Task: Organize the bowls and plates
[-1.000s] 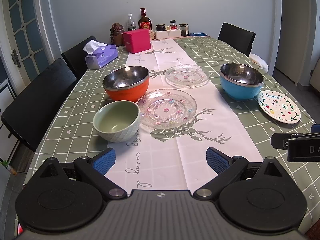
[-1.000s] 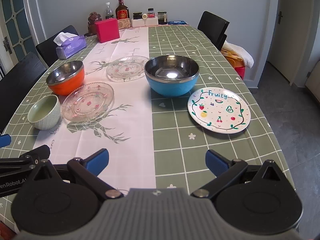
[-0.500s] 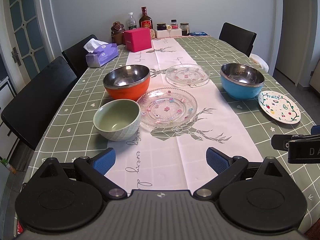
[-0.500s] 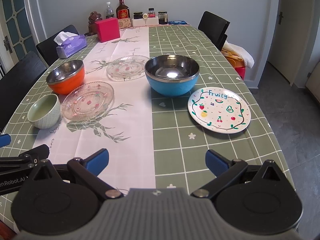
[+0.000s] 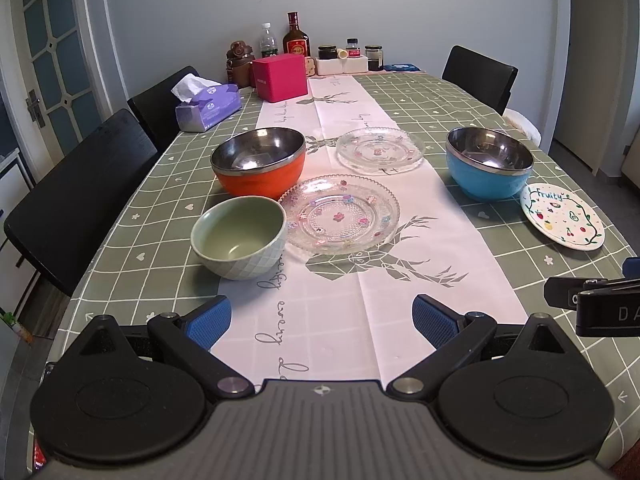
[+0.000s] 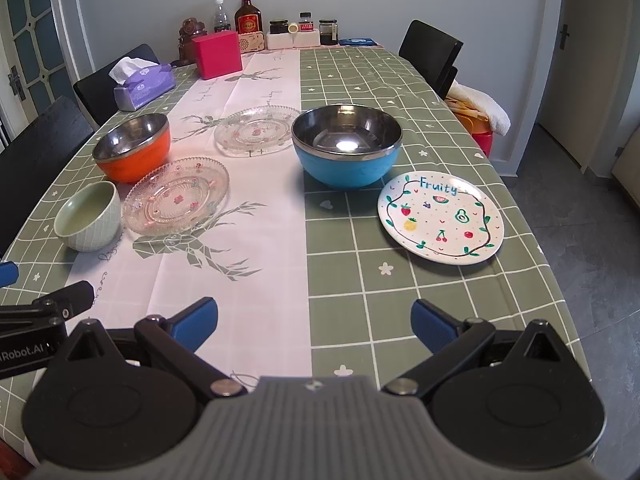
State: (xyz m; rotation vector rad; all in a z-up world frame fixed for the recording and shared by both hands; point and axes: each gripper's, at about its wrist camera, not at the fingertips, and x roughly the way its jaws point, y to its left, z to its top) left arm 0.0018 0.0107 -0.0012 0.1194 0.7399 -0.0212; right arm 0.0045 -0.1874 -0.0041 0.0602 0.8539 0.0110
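Note:
On the table stand a pale green bowl (image 5: 239,237) (image 6: 89,215), an orange steel-lined bowl (image 5: 259,166) (image 6: 133,147) and a blue steel-lined bowl (image 5: 489,162) (image 6: 346,145). Two clear glass plates lie on the white runner, one near (image 5: 340,213) (image 6: 176,194) and one farther back (image 5: 380,149) (image 6: 258,130). A white "Fruity" plate (image 5: 563,216) (image 6: 441,216) lies at the right. My left gripper (image 5: 322,319) and right gripper (image 6: 314,319) hover open over the near table edge, holding nothing.
A tissue box (image 5: 208,107), a pink box (image 5: 280,77), bottles and jars (image 5: 297,40) crowd the far end. Black chairs (image 5: 76,196) stand along the left, another chair (image 6: 432,54) at the far right. A green checked cloth (image 6: 400,292) covers the table.
Both views have shifted very slightly; the dishes stay where they were and both grippers stay open.

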